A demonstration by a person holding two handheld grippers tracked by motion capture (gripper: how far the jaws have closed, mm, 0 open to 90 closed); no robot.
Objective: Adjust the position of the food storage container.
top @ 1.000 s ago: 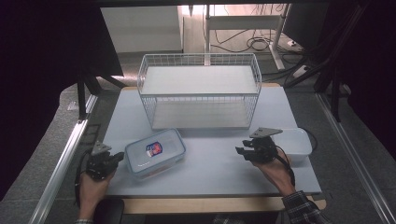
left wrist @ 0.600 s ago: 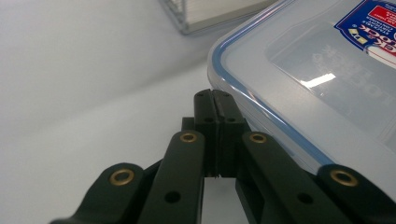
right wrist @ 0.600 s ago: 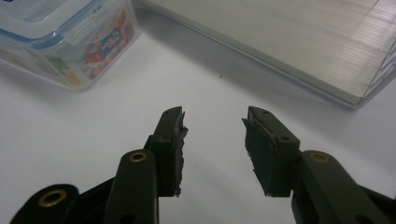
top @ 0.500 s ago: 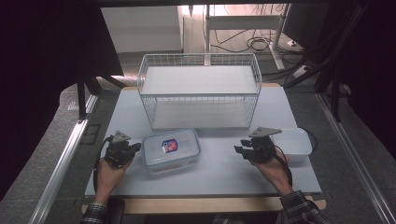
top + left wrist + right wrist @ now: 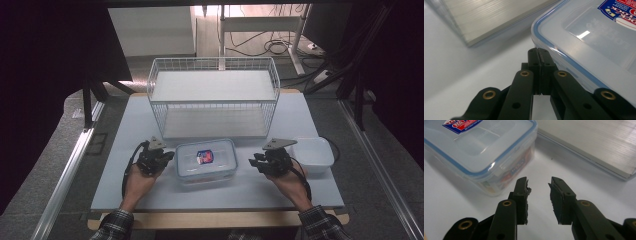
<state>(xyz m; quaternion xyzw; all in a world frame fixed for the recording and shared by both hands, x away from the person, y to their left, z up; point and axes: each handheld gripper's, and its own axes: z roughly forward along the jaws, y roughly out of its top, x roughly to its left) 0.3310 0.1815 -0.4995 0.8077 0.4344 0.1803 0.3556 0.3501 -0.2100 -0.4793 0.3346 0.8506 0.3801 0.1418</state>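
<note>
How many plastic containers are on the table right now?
2: a lidded container front centre between both tongs, and an open white tub at the right, beside the right tongs.

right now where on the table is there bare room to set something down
Free: the strip left of the wire basket, and the front edge between the two hands. Crowded: mid-front, where the lidded box sits between the left tool and right tool, with the white tub beside.

Both forearms, in plaid sleeves, reach forward from the near edge. The left hand's black two-jaw gripper (image 5: 161, 159) has its jaws pressed together, while the right hand's black two-jaw gripper (image 5: 260, 162) holds its jaws apart.
</note>
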